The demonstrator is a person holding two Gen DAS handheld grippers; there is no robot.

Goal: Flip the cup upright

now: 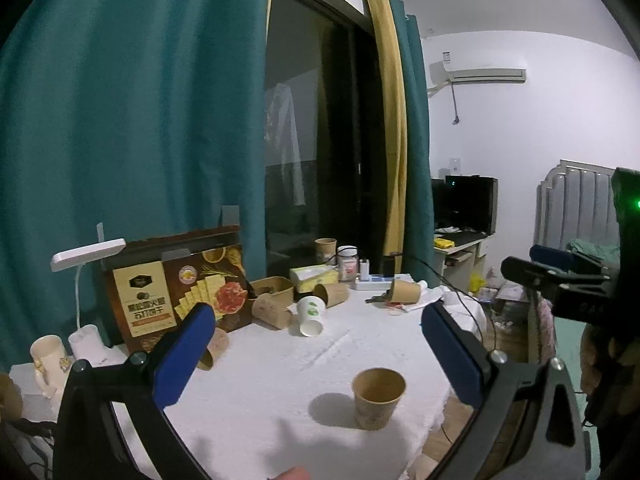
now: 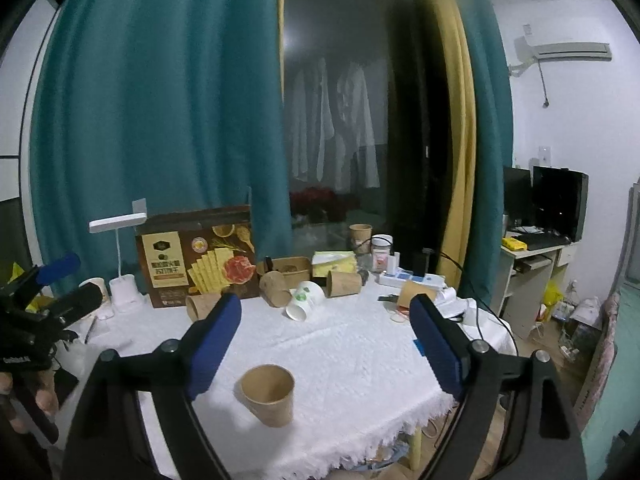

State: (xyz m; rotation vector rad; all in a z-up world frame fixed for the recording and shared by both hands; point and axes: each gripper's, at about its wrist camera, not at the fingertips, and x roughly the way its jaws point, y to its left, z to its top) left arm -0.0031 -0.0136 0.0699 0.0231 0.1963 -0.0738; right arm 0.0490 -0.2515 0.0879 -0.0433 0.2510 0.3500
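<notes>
- Standing upright with its mouth up, the brown paper cup point(image 1: 378, 398) point(image 2: 268, 395) is on the white tablecloth point(image 1: 280, 360) point(image 2: 352, 352), near the front edge of the table, and nothing touches it.
- My left gripper point(image 1: 318, 354) is spread wide and holds nothing; the cup sits low between its two blue pads, closer to the right one, apart from both.
- My right gripper point(image 2: 324, 344) is also spread wide and empty; the cup is just beside its left pad, a little below it, and I see no contact.
- Behind the left pad of the left gripper lies another brown cup point(image 1: 214, 348) on its side, half hidden, so I cannot see its mouth fully.
- Farther back, a white cup with green leaves point(image 1: 310, 316) point(image 2: 305, 300) lies on its side among several tipped brown cups.
- At the right back, one brown cup point(image 2: 416, 290) is partly covered by the right pad in the right wrist view.
- A biscuit box point(image 1: 176, 284) point(image 2: 196, 258) stands at the back left beside a white desk lamp point(image 1: 86, 256) point(image 2: 120, 224).
- The small print on the box is too blurred to read.
- At the edge of each view the other gripper appears, cut off by the frame.
</notes>
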